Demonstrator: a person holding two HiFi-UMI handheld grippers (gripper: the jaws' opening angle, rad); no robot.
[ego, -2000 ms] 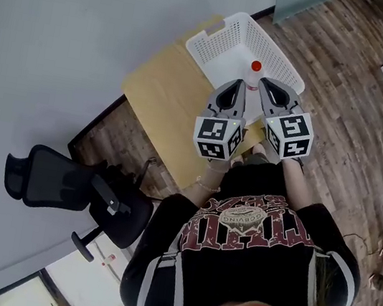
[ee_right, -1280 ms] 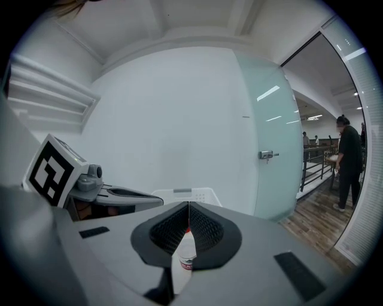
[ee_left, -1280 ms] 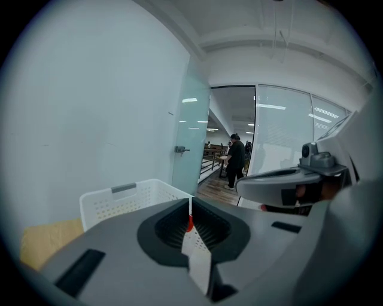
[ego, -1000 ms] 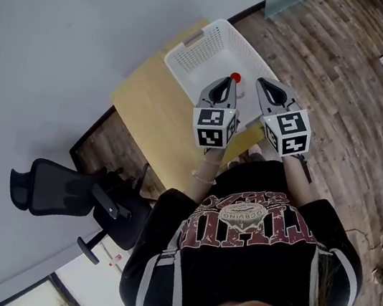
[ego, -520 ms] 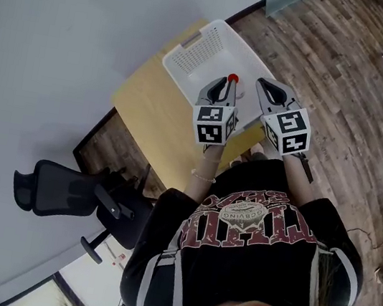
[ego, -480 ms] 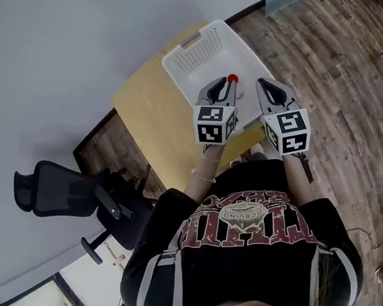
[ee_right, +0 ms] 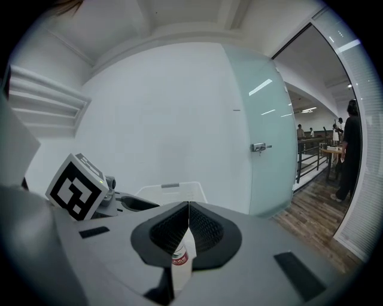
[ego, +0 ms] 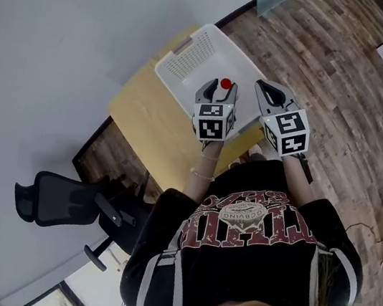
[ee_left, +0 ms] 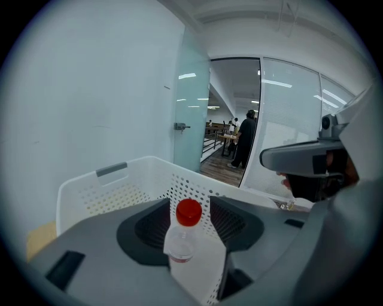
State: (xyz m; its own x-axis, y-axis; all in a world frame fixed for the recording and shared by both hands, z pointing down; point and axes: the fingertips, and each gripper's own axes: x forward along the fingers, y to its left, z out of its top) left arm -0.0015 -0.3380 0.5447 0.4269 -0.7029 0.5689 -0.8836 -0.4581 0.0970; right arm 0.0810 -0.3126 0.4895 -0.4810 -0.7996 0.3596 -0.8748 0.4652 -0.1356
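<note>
A clear plastic bottle (ee_left: 181, 239) with a red cap (ego: 225, 84) stands upright by the near wall of a white perforated basket (ego: 187, 46). My left gripper (ego: 219, 86) is open, and the bottle's neck rises in the gap between its jaws (ee_left: 188, 210). I cannot tell whether the pads touch it. My right gripper (ego: 262, 86) hovers just to the right with its jaws closed tip to tip (ee_right: 188, 204). The bottle's labelled body (ee_right: 180, 258) shows below them. The left gripper's marker cube (ee_right: 78, 194) sits close on the right gripper's left.
The basket (ee_left: 114, 170) rests on a light wooden table (ego: 141, 104) against a white wall. A black office chair (ego: 60, 199) stands left of the person. Wood floor lies to the right. A frosted glass door (ee_right: 263, 143) and distant people (ee_left: 246, 140) are beyond.
The left gripper's jaws have gone from shut to open, and the bottle now stands between them. Both grippers shifted slightly left over the table. The right gripper stays shut.
</note>
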